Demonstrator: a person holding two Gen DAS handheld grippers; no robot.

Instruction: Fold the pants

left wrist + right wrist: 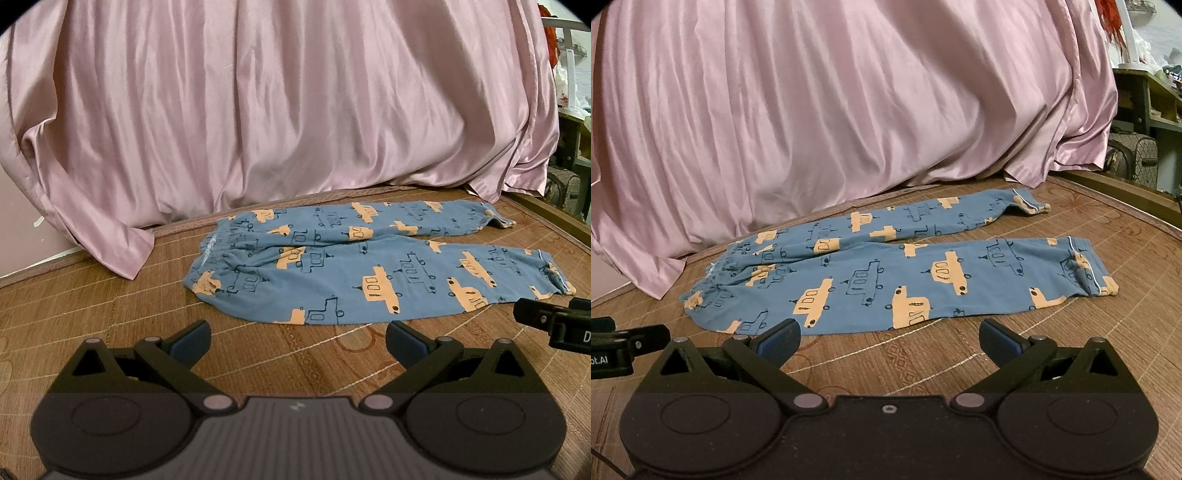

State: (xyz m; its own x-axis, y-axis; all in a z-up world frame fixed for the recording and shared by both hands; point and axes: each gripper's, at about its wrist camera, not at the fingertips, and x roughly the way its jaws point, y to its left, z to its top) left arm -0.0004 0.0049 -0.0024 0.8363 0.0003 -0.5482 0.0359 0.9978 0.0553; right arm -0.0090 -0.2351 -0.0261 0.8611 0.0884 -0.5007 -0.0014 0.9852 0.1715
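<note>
Woven bamboo matting covers the whole surface I'm working over, brown with pale stitched lines. Nearest me, my left gripper hovers just above the mat with its fingers spread wide and nothing between them; my right gripper does the same, also empty. From the left wrist view I see the tip of the right gripper at 3 o'clock, and from the right wrist view the left one pokes in at 9 o'clock, so the two sit side by side. Just beyond both, at 12 o'clock, the pants lie flat on the mat, blue with orange cars, waistband toward 9 o'clock and both legs running toward 3 o'clock, slightly apart. Farthest back, a pink satin sheet hangs down to the mat.
</note>
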